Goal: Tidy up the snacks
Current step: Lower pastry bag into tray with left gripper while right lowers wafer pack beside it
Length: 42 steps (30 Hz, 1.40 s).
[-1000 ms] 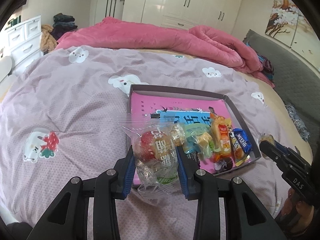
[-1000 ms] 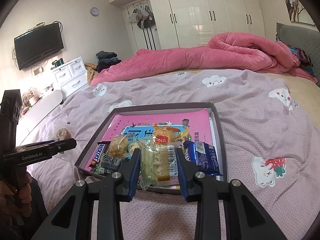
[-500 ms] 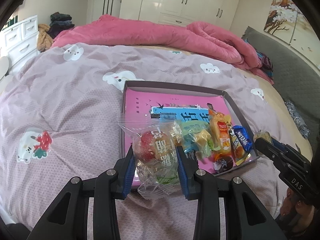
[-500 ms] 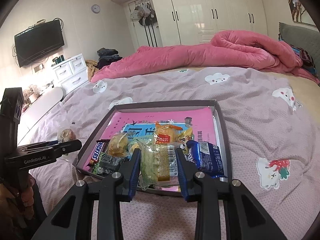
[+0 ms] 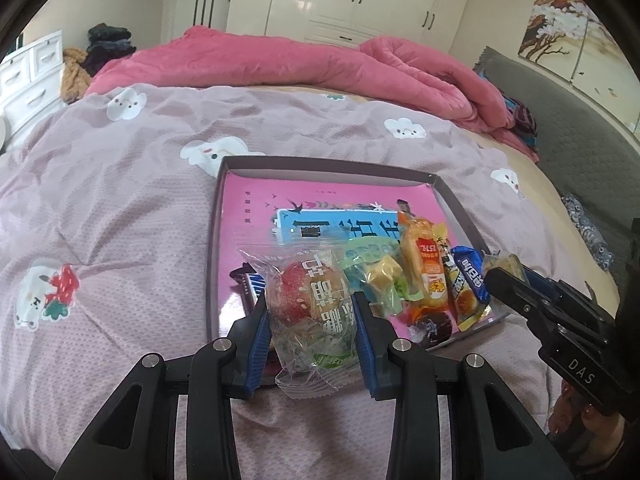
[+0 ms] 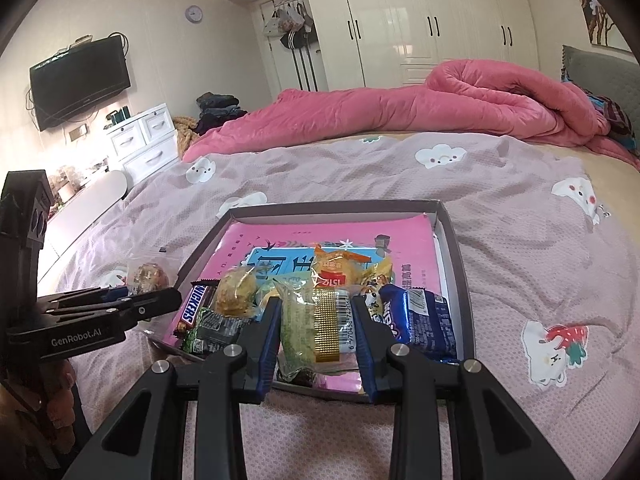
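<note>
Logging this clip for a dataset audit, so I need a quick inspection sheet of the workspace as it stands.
Surface: bed with lilac quilt, cloud prints.
Job's things: shallow box holds Snickers bar, blue packet, orange packet, others.
Clutter: pink duvet bunched at far side.
Grippers: left gripper shut on clear red-pastry packet; right gripper shut on green packet.
Cables: wires hang by the TV.
Surroundings: white wardrobes, drawer unit.
</note>
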Each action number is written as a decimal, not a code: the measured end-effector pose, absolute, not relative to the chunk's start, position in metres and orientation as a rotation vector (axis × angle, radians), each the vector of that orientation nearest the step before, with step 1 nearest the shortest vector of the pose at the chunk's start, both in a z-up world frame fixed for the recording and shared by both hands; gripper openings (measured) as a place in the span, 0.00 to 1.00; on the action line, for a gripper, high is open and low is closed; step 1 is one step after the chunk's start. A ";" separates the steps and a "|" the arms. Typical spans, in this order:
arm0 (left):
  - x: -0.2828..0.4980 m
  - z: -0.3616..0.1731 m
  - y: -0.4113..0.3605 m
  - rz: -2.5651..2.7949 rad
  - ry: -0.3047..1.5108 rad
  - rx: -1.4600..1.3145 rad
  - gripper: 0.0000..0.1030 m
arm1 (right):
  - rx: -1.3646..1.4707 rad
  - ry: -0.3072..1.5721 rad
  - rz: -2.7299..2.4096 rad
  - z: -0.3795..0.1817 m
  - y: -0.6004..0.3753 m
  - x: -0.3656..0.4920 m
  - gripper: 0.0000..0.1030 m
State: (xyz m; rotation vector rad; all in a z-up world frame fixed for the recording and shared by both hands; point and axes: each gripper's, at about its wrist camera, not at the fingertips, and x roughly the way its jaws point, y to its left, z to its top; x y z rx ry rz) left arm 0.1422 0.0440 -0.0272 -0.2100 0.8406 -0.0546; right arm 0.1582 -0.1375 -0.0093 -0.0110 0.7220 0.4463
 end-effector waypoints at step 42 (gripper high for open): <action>0.173 -0.043 0.017 -0.126 0.881 -0.201 0.38 | -0.014 0.753 0.437 -0.025 -0.130 0.179 0.33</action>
